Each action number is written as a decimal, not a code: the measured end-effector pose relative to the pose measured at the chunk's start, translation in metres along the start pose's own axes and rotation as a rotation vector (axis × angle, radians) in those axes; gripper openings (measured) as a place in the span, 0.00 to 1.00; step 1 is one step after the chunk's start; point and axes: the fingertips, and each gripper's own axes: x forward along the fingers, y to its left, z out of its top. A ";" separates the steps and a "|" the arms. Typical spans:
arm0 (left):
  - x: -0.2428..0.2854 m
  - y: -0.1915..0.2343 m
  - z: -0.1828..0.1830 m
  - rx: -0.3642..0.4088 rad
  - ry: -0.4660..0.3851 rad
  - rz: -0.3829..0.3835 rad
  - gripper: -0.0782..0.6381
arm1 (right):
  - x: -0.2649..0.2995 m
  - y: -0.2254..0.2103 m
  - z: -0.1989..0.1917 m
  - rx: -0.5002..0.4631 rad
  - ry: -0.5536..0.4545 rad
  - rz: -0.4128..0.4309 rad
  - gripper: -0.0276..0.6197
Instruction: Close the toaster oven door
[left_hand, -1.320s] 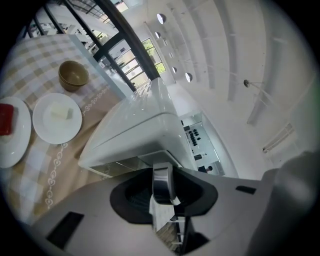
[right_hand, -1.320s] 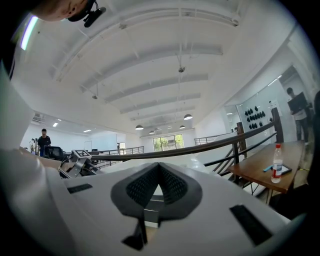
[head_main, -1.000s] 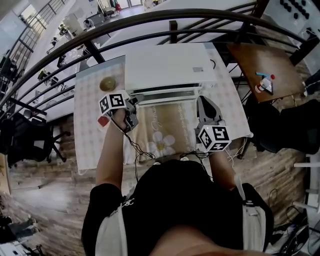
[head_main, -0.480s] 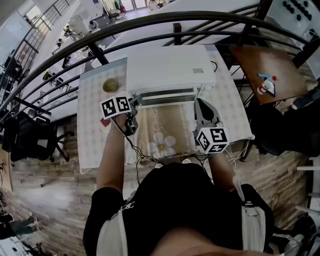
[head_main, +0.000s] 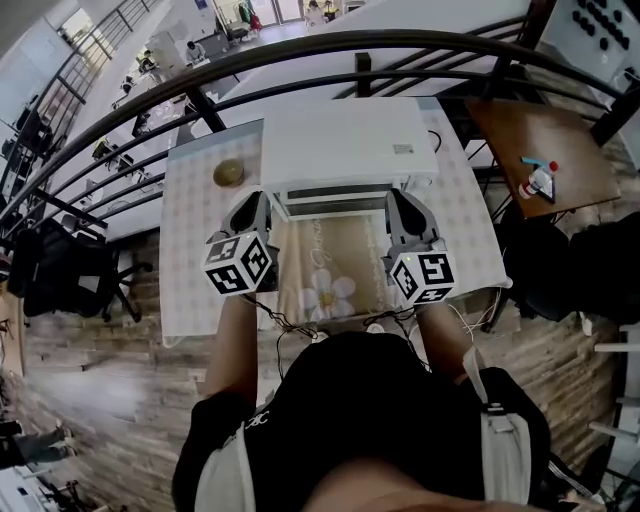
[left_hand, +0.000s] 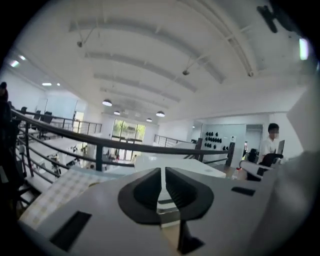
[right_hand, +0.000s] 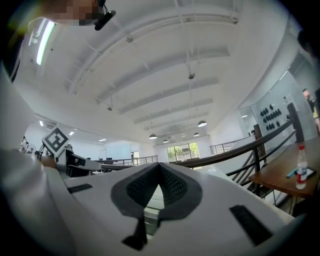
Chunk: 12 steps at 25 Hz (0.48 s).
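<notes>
Looking steeply down, the head view takes in the whole table (head_main: 190, 250) under its checked cloth, set against a dark curved railing (head_main: 300, 50). The white toaster oven (head_main: 345, 140) stands at the table's far middle. Its door (head_main: 345, 198) is raised towards the front, though whether it sits fully shut cannot be told. A flowered mat (head_main: 335, 270) lies just in front of the oven. Neither gripper view shows this layout. They look level across the hall, catching ceiling lights, and the left gripper view also shows a seated person (left_hand: 270, 145).

The left gripper (head_main: 258, 200) hovers beside the oven's left front corner. Its jaws have just been closing and now stand almost together, a thin slit between them with nothing in it. The right gripper (head_main: 400, 200) hovers beside the right front corner, clenched tip to tip and empty. A round brown thing (head_main: 228, 172) rests left of the oven. A small bottle (head_main: 537, 180) stands on the wooden side table (head_main: 545, 150), well apart.
</notes>
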 end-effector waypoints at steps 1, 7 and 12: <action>-0.008 -0.006 0.009 0.039 -0.046 -0.002 0.16 | 0.003 0.002 0.005 -0.007 -0.013 0.002 0.05; -0.046 -0.029 0.026 0.213 -0.209 0.064 0.14 | 0.012 0.022 0.017 -0.062 -0.046 0.027 0.05; -0.053 -0.027 0.014 0.176 -0.217 0.062 0.14 | 0.010 0.039 0.010 -0.051 -0.038 0.070 0.05</action>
